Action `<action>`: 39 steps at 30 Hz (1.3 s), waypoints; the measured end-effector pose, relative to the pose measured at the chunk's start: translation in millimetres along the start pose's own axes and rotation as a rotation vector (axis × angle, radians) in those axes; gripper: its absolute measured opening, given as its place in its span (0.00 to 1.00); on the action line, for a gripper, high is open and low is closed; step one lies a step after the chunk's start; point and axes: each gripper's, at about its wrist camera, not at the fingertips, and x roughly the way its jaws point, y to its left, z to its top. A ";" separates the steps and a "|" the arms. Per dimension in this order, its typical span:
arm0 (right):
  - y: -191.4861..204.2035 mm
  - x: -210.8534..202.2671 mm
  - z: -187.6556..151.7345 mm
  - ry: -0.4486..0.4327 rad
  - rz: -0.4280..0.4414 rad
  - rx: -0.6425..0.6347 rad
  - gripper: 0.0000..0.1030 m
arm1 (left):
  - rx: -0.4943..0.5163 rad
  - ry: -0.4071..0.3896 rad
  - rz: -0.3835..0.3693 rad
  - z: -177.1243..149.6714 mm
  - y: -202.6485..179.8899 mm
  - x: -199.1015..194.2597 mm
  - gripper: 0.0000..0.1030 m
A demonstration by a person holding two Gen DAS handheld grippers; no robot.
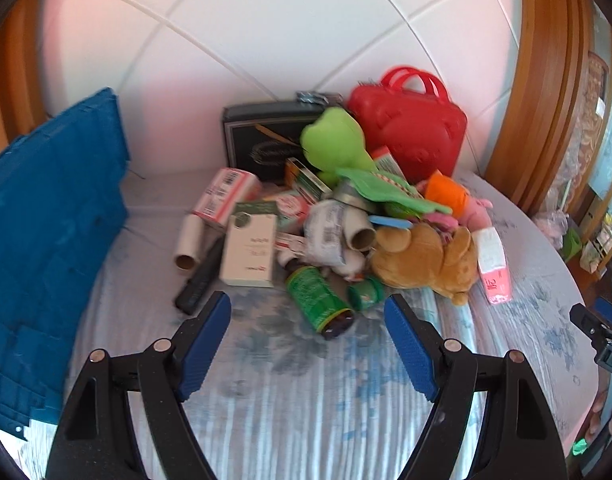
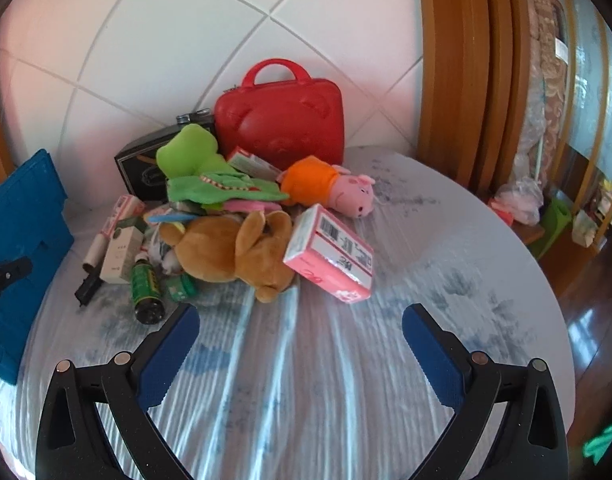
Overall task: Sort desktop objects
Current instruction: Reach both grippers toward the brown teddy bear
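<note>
A heap of objects lies on the round table (image 1: 306,400): a brown plush bear (image 1: 425,260), a green plush (image 1: 337,140), a pink pig plush in orange (image 2: 329,188), a green bottle (image 1: 319,300), a white box (image 1: 250,252), a pink box (image 2: 329,256) and cardboard tubes (image 1: 188,242). My left gripper (image 1: 307,316) stands open just short of the green bottle, with nothing between its blue pads. My right gripper (image 2: 302,328) is open too, over bare cloth in front of the bear (image 2: 234,252) and the pink box.
A red carry case (image 2: 282,120) and a black box (image 1: 262,140) stand against the tiled wall behind the heap. A blue crate (image 1: 46,240) stands at the table's left edge. A wooden door frame (image 2: 465,60) rises on the right, with floor beyond the table's right rim.
</note>
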 end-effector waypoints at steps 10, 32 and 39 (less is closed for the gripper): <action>-10.1 58.8 38.9 0.041 0.040 0.008 0.88 | 0.095 0.095 -0.028 42.1 -64.7 86.8 0.77; 21.3 206.2 35.8 0.311 0.141 -0.076 0.59 | 0.174 0.224 -0.136 18.3 -88.6 176.9 0.82; 9.3 166.2 2.1 0.325 0.207 -0.004 0.59 | 0.213 0.226 -0.155 -15.3 -85.6 145.9 0.85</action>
